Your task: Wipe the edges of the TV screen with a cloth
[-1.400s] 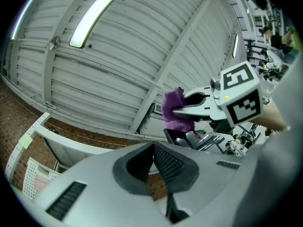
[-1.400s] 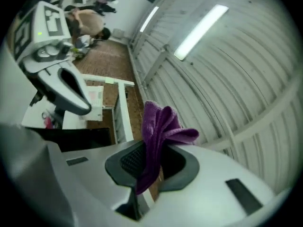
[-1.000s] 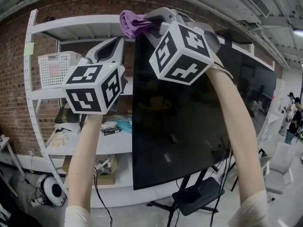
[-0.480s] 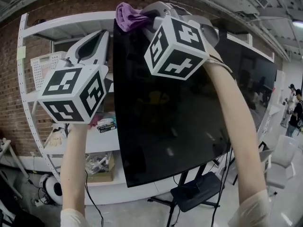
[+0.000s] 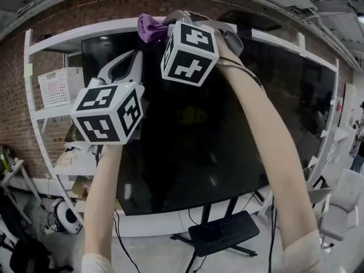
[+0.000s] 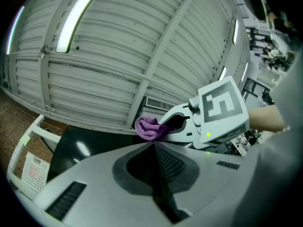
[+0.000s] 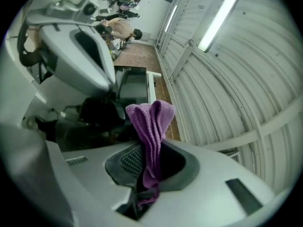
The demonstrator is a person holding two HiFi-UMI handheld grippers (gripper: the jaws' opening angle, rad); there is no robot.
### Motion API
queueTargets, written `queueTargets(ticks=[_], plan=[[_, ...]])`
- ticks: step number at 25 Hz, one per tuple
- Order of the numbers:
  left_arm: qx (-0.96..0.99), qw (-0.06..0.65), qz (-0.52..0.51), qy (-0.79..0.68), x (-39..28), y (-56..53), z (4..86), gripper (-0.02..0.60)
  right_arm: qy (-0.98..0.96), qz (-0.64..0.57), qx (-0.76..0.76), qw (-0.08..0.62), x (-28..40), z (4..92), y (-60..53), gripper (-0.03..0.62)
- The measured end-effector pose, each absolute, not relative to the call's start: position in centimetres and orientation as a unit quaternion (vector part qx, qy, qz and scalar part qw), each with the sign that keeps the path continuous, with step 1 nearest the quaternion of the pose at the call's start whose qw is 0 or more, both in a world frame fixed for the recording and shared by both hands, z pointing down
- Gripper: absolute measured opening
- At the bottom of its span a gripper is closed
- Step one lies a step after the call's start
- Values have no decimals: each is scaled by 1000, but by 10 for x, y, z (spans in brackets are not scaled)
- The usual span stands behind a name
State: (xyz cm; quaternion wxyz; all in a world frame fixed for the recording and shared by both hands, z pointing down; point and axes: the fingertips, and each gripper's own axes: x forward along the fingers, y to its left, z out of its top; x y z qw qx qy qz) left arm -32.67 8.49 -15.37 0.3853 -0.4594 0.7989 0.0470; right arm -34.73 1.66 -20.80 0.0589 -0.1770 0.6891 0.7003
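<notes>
Right gripper (image 5: 164, 23) pinches the purple cloth (image 5: 149, 27) at the TV's (image 5: 239, 124) top edge, left of middle. Left gripper (image 5: 135, 56), jaws pressed together and empty, hangs before the screen. A white basket (image 5: 57, 87) sits on the shelf (image 5: 29, 78) behind.

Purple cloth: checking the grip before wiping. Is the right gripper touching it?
Touching. The right gripper view shows the purple cloth clamped between the jaws of the right gripper, its folds sticking out beyond them.

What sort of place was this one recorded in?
Probably a workshop or lab space: bare brick wall, white shelving holding clutter, corrugated ceiling with tube lights.
</notes>
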Motion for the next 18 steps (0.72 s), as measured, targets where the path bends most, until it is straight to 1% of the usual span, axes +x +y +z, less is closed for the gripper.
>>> queueTargets(ticks=[3,7,12,15,18], plan=[[-452,387,28,803,-308,49,-145,15,692,700,-165,61,-337,-203,-6,63],[-445,400,75,798,-293,26,-145,15,673,716,-172,69,-322,-202,-32,63],[-427,429,68,793,-259,-23,-149,15,669,720,-170,68,-298,-204,-72,63],[-435,429,88,787,-247,-46,-150,15,659,729,-172,73,-288,-203,-90,63],[-438,423,86,788,-240,-69,-148,15,664,727,-161,72,-279,-200,-107,63]])
